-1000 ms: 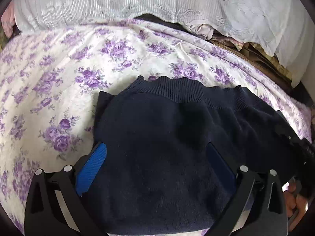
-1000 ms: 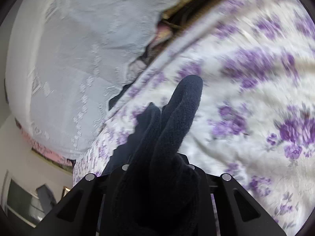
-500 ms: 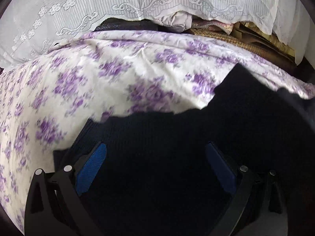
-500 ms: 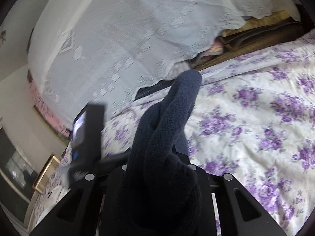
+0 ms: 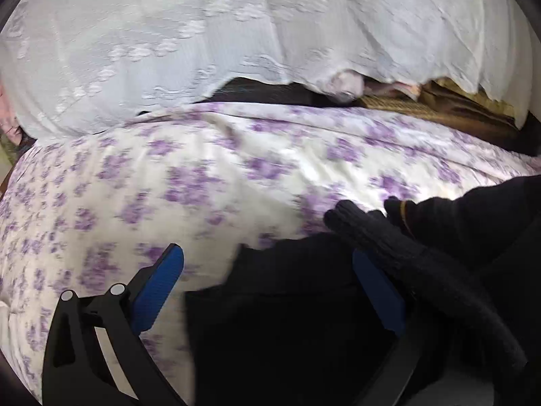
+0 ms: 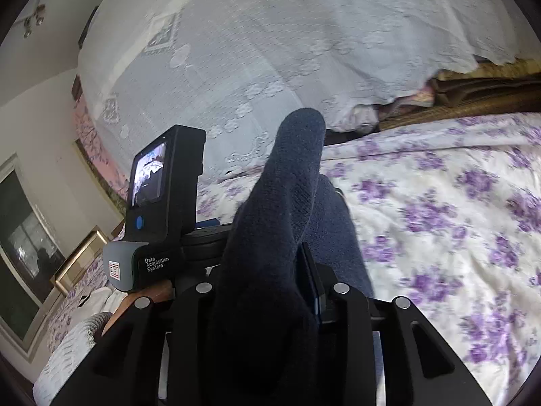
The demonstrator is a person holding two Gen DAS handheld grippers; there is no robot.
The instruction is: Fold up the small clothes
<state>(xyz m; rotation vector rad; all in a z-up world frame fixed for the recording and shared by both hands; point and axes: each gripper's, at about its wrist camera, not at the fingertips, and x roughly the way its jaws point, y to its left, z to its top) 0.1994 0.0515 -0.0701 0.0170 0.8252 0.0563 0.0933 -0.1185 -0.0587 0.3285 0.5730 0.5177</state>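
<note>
Navy knit garment (image 6: 270, 237) on floral bedspread (image 6: 439, 203)

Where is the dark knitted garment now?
In the right wrist view the dark navy knitted garment stands bunched between the right tongs, above the floral bedsheet, beside the left device's screen.

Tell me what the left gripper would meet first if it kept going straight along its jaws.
Probably the white bedspread with purple flowers; the left gripper points down at it, past the dark navy knitted garment's edge.
</note>
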